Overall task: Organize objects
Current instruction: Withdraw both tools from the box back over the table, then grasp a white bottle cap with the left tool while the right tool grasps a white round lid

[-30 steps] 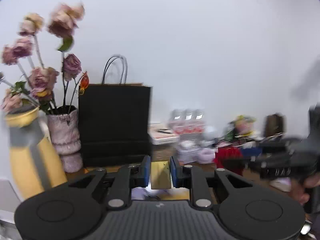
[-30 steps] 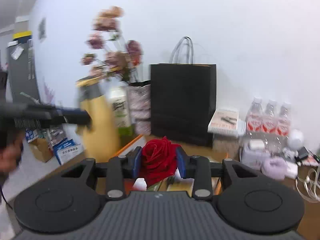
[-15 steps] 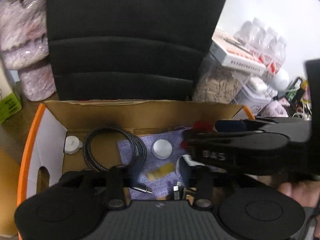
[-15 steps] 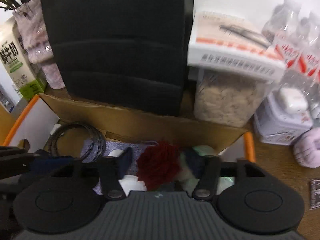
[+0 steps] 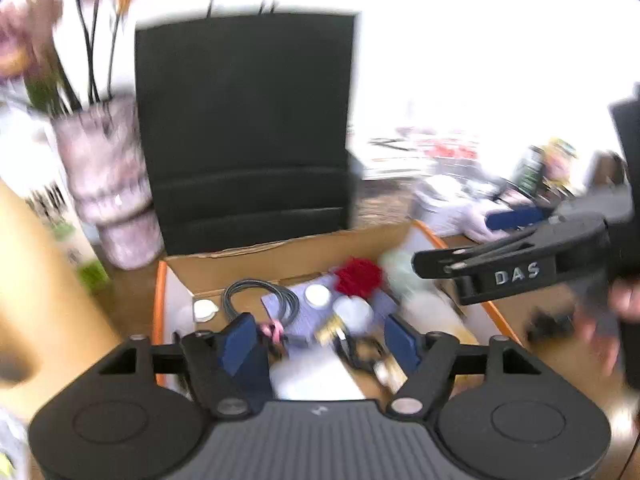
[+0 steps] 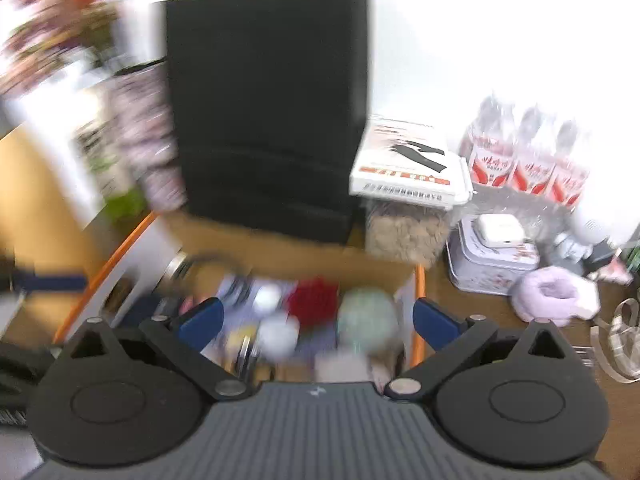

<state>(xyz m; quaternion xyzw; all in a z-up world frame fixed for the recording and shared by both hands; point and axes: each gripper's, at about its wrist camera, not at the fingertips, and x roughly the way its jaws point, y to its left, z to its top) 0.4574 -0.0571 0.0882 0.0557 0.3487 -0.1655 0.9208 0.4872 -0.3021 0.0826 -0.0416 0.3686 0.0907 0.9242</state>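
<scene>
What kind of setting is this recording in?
Probably a home or small-office desk against a white wall, used as a catch-all: a black paper bag, a vase of dried flowers, shrink-wrapped water bottles, and an open cardboard box of small odds and ends.

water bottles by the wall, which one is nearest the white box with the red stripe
The leftmost water bottle of the three: it stands right beside the white box, while the other two line up farther right.

Red rose point(image 5: 357, 277) lies loose in the cardboard box point(image 5: 280, 258) (among clutter).
</scene>
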